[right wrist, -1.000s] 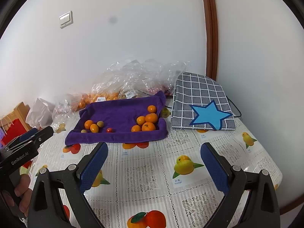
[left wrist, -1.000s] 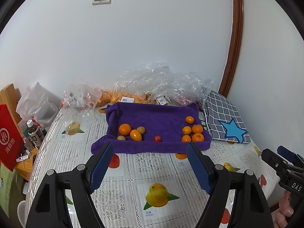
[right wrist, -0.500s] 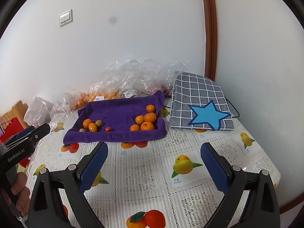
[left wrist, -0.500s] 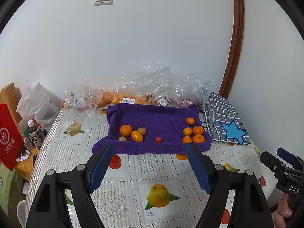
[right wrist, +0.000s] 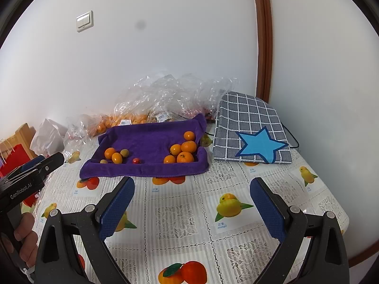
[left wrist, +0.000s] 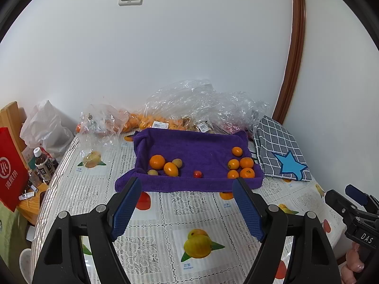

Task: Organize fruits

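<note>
Clutter is shown ringing the work area: crumpled clear plastic bags (left wrist: pixel 203 104) are heaped against the wall behind the purple towel tray (left wrist: pixel 189 184), with bagged oranges (left wrist: pixel 142 122) at their left; a checked grey pad with a blue star (right wrist: pixel 251 127) is laid just right of the tray, a dark cable trailing from its far side; a white bag (left wrist: pixel 47 123), bottles (left wrist: pixel 43 165) and a red paper bag (left wrist: pixel 10 168) are crowded at the table's left edge. Fruits are held inside the tray in two groups; a left group of an orange (left wrist: pixel 157 161), an oval orange fruit (left wrist: pixel 171 169) and two small greenish fruits (left wrist: pixel 177 162); a right group of five oranges (left wrist: pixel 246 162) near the right wall of the tray; a small red fruit (left wrist: pixel 197 174) is set alone between them, near the front rim. The left gripper (left wrist: pixel 187 209) is held above the fruit-print tablecloth (left wrist: pixel 189 210) short of the tray, its blue pads spread wide with nothing between them; the right gripper (right wrist: pixel 191 209) is likewise spread wide and empty (each is seen at the edge of the other's view, gripped by a hand). Open cloth is left between both grippers and the tray's front rim; the table's rounded right edge (right wrist: pixel 341 215) is seen close to the wall, and the bags are pressed against the tray's back rim.
</note>
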Demonstrator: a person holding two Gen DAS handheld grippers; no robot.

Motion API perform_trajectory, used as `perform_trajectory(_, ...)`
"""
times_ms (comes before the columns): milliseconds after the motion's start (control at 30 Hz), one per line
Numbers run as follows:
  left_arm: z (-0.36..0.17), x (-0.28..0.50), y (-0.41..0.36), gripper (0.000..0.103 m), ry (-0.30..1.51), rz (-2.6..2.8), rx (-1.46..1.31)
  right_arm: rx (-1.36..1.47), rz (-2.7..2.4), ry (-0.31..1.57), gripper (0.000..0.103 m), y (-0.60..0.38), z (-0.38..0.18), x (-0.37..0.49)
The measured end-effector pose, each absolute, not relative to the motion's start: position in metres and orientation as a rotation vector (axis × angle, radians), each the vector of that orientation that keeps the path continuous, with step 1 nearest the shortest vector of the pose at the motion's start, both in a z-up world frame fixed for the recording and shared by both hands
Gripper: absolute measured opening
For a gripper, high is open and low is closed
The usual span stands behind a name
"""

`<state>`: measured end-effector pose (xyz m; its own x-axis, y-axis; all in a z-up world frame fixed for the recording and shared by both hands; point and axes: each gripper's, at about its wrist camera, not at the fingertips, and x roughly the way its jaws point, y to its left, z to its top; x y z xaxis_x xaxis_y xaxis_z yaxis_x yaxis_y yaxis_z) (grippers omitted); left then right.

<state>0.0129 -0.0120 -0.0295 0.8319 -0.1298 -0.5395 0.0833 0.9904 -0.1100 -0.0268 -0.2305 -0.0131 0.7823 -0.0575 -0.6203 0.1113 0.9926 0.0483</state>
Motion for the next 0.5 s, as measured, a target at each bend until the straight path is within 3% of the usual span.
perform_trajectory(500, -0.0275, 0.0116, -0.0135, 0.078, 0.572, -0.111, -0.091, 0.079, -0.088, 0.653, 0.097, -0.2294, -0.008, -0.0301)
